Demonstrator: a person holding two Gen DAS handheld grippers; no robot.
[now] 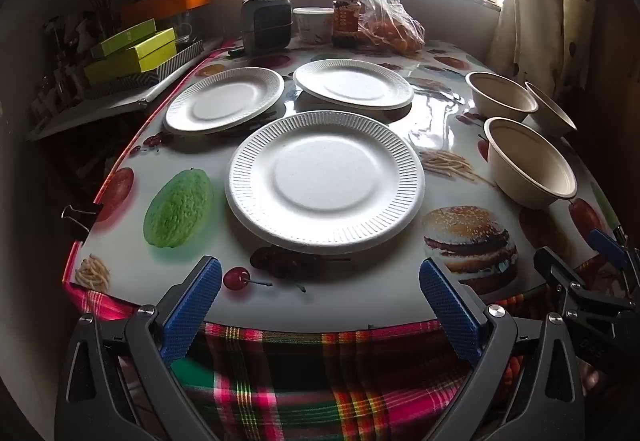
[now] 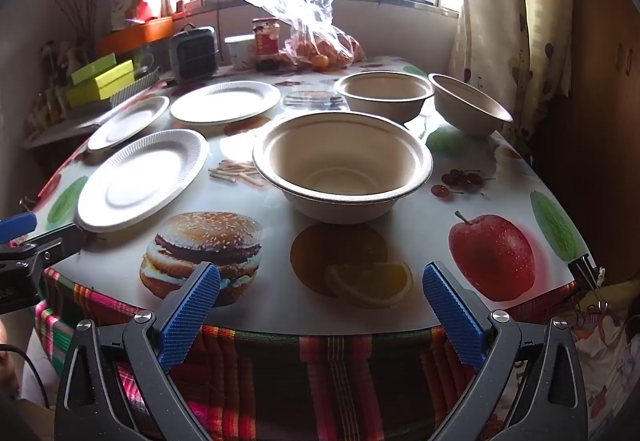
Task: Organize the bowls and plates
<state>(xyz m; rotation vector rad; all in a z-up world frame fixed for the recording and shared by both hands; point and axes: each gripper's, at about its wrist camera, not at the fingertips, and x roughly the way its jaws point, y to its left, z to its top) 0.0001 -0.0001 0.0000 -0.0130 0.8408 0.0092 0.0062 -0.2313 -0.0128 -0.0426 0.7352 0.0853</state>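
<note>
Three white paper plates point(image 1: 325, 181) with ribbed rims and matt, faintly grainy faces. Beige bowls point(image 2: 343, 165) of matt pressed fibre. A glossy, reflective printed cover on the table point(image 1: 436, 109), over woven plaid cloth point(image 1: 320, 381). Ridged blue pads point(image 2: 191, 317) on matt black plastic, with metal pins.

3 white ribbed paper plates, all flat & empty: nearest plate point(image 1: 325, 180) straight ahead of the left claw point(image 1: 320, 297), far-left plate point(image 1: 224, 99) and far-right plate point(image 1: 353, 83) beyond it, apart. 3 beige bowls, upright & empty: nearest bowl point(image 2: 342, 165) just ahead of the right claw point(image 2: 321, 297), middle bowl point(image 2: 384, 93) behind it, tilted bowl point(image 2: 470, 105) far right by the table edge.
</note>
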